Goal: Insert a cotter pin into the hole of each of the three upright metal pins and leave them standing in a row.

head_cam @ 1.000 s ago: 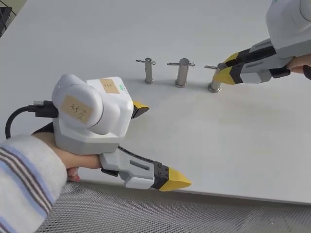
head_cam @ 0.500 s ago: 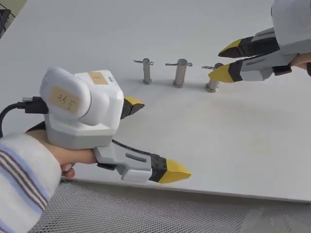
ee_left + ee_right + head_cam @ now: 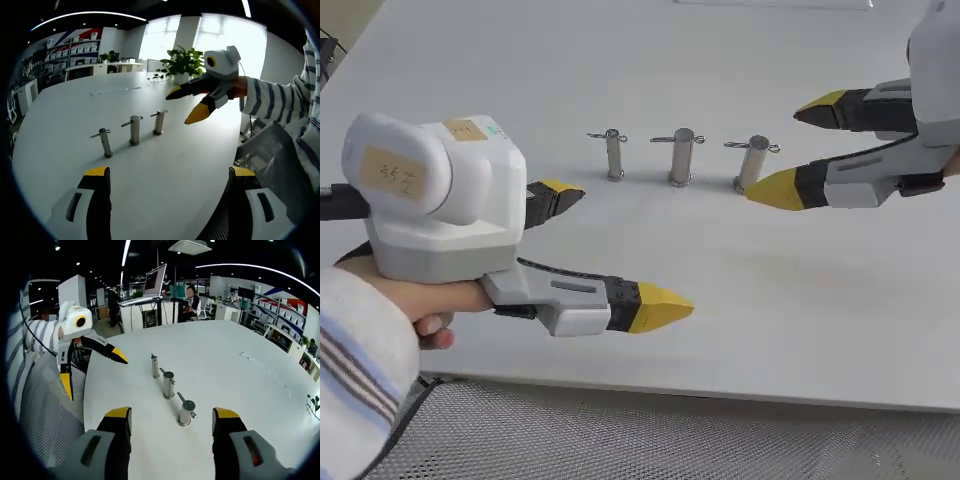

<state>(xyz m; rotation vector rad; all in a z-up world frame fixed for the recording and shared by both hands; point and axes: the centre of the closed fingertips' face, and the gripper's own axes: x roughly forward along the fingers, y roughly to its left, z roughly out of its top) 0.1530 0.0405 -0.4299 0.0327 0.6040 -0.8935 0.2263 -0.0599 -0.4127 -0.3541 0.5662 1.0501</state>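
Three upright metal pins stand in a row on the white table: the left pin, the middle pin and the right pin. Each has a thin cotter pin through its top. The same row shows in the left gripper view and the right gripper view. My right gripper hangs open just right of the right pin, holding nothing. My left gripper is open and empty near the table's front edge, well short of the pins.
The white table runs far back behind the pins. A grey mesh surface lies below its front edge. A potted plant stands at the table's far end. People sit at desks in the background.
My right gripper has opened, let go of the right pin's cotter pin and drawn back to the right. My left gripper has drifted left and slightly up.
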